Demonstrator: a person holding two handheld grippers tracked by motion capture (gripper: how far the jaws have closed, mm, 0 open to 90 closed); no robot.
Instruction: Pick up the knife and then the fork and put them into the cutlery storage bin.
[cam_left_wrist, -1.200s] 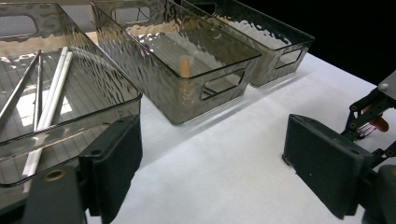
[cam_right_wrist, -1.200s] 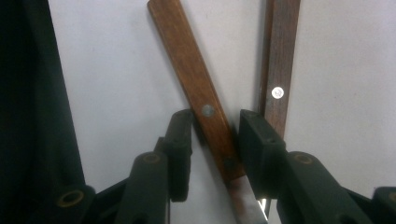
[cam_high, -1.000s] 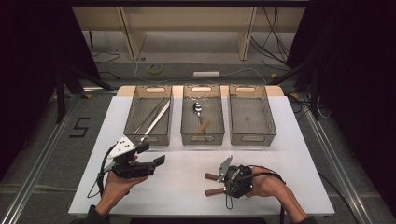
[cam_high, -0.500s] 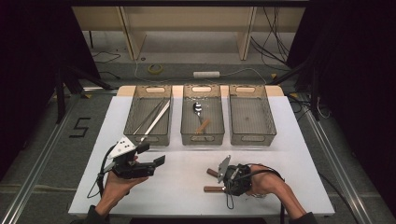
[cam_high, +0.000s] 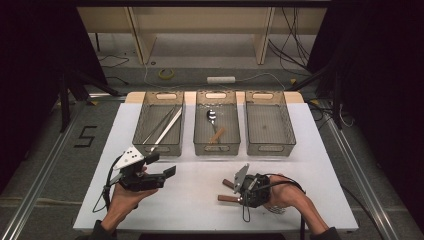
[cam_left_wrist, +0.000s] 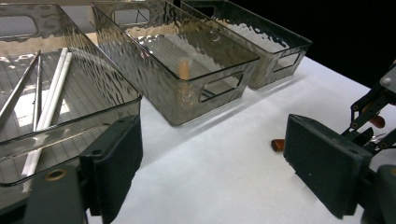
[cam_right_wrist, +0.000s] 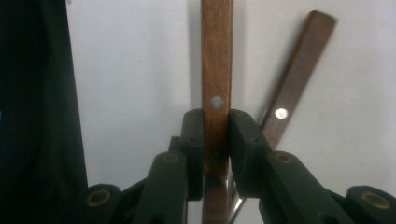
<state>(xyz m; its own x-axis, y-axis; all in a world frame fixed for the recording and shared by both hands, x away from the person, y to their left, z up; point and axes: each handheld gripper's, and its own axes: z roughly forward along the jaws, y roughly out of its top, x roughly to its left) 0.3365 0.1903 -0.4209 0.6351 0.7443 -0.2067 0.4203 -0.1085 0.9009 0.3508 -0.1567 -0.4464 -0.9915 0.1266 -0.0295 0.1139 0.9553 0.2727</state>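
Two wooden-handled utensils with metal blades lie on the white table (cam_high: 200, 210) near its front right. My right gripper (cam_right_wrist: 216, 140) has just been closing and is now shut on the nearer handle (cam_right_wrist: 217, 70), both pads pressing its sides. The second handle (cam_right_wrist: 299, 70) lies slanted beside it, untouched. From above, the right gripper (cam_high: 239, 194) points left, with the held handle (cam_high: 225, 198) and the other handle (cam_high: 228, 183) poking out. My left gripper (cam_high: 162, 167) hovers open and holds nothing at the front left, its pads (cam_left_wrist: 116, 158) wide apart.
Three clear trays stand in a row at the back. The left tray (cam_high: 140, 145) holds long metal and white sticks (cam_high: 165, 127). A spoon (cam_high: 212, 116) and a small wooden piece (cam_high: 217, 135) lie in the middle tray (cam_high: 200, 145). The right tray (cam_high: 290, 145) has nothing in it.
The right gripper's jaws have closed onto the nearer wooden handle. Both hands have stayed where they were.
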